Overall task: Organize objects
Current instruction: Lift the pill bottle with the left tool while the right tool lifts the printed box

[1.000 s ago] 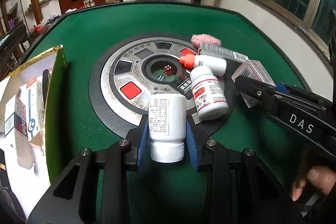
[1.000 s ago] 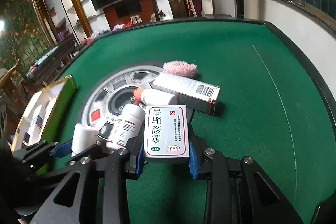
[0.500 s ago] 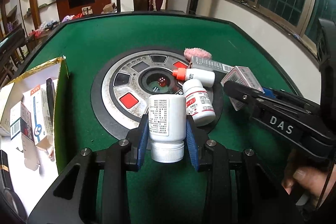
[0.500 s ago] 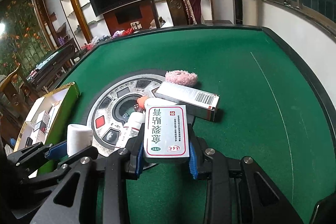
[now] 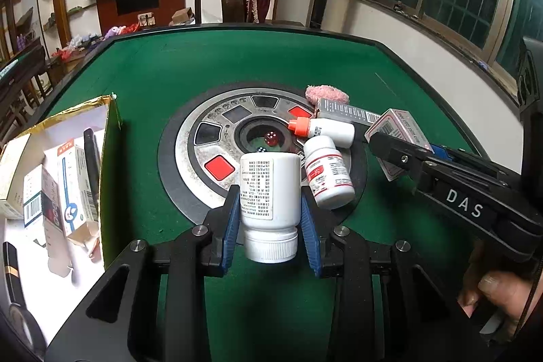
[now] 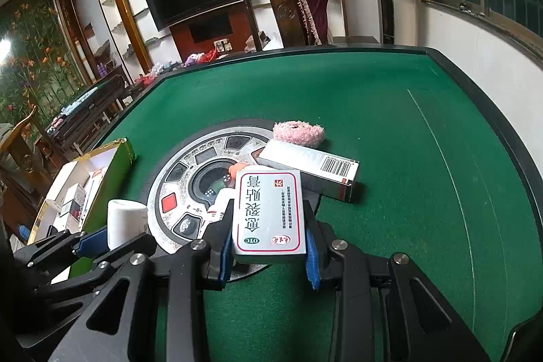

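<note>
My left gripper (image 5: 269, 207) is shut on a white pill bottle (image 5: 269, 192), cap toward the camera, held above the green table. In the right wrist view my right gripper (image 6: 269, 219) is shut on a flat silver medicine box (image 6: 269, 212) with a red border and printed characters. That box (image 5: 395, 128) and the right gripper's black body show at the right of the left wrist view. The white pill bottle (image 6: 124, 221) shows at the left of the right wrist view. An open box (image 5: 51, 165) at the left holds several medicine cartons.
On the round dice panel (image 5: 217, 138) lie a red-labelled white bottle (image 5: 327, 173) and an orange-capped dropper bottle (image 5: 322, 129). Behind them sit a long silver carton (image 6: 307, 168) and a pink fuzzy item (image 6: 298, 133). A hand (image 5: 492, 297) grips the right tool.
Both grippers have risen and drawn back a little from the pile with their items; the table objects look smaller and farther. The grips are unchanged.
</note>
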